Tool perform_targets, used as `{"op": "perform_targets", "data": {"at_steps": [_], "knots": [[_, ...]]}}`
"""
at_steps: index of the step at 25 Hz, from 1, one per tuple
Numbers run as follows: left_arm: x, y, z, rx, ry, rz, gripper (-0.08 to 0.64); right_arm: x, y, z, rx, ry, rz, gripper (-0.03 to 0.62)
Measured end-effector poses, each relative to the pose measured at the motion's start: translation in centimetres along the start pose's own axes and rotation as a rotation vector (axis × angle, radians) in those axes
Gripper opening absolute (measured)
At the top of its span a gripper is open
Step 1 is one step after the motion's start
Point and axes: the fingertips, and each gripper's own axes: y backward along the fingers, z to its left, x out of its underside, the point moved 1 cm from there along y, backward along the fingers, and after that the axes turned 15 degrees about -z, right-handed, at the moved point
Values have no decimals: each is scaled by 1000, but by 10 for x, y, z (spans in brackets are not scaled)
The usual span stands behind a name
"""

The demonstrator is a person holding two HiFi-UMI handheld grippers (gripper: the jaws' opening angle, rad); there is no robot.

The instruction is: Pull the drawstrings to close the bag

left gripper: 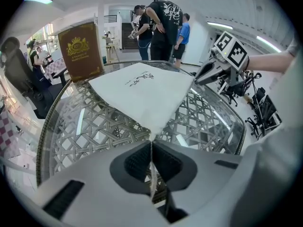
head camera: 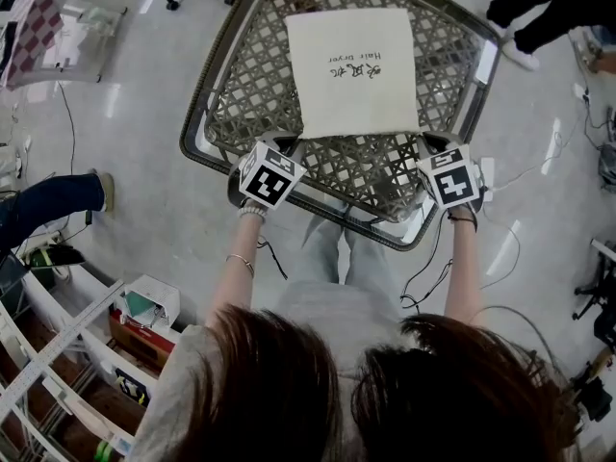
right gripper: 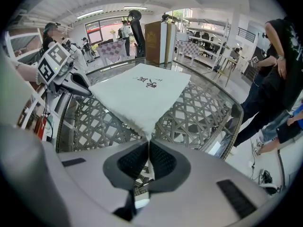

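Note:
A flat white cloth bag (head camera: 351,70) with black print lies on the glass-topped wicker table (head camera: 385,171). My left gripper (head camera: 292,146) is at the bag's near left corner and my right gripper (head camera: 424,143) at its near right corner. In the left gripper view the pads are shut (left gripper: 151,143) on a white drawstring (left gripper: 152,176) that runs out of the bag's corner (left gripper: 150,132). The right gripper view shows the same: jaws shut (right gripper: 148,143) on a white drawstring (right gripper: 147,168) at the bag's corner (right gripper: 147,131). Each gripper points steeply down.
A brown box (left gripper: 81,51) stands at the table's far edge. Several people (left gripper: 163,25) stand beyond the table, one close to its right side (right gripper: 279,56). Office chairs (left gripper: 258,115), shelves (head camera: 67,354) and floor cables (head camera: 433,277) surround the table.

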Motion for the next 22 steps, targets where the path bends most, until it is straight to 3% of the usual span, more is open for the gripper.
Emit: {"op": "perform_targets", "data": {"at_steps": [14, 22], "knots": [[-12, 13, 2, -67, -2, 4, 28, -19, 16, 2, 33, 70, -42, 26], [-35, 35, 6, -93, -16, -43, 28, -42, 40, -1, 52, 104, -78, 26]]}}
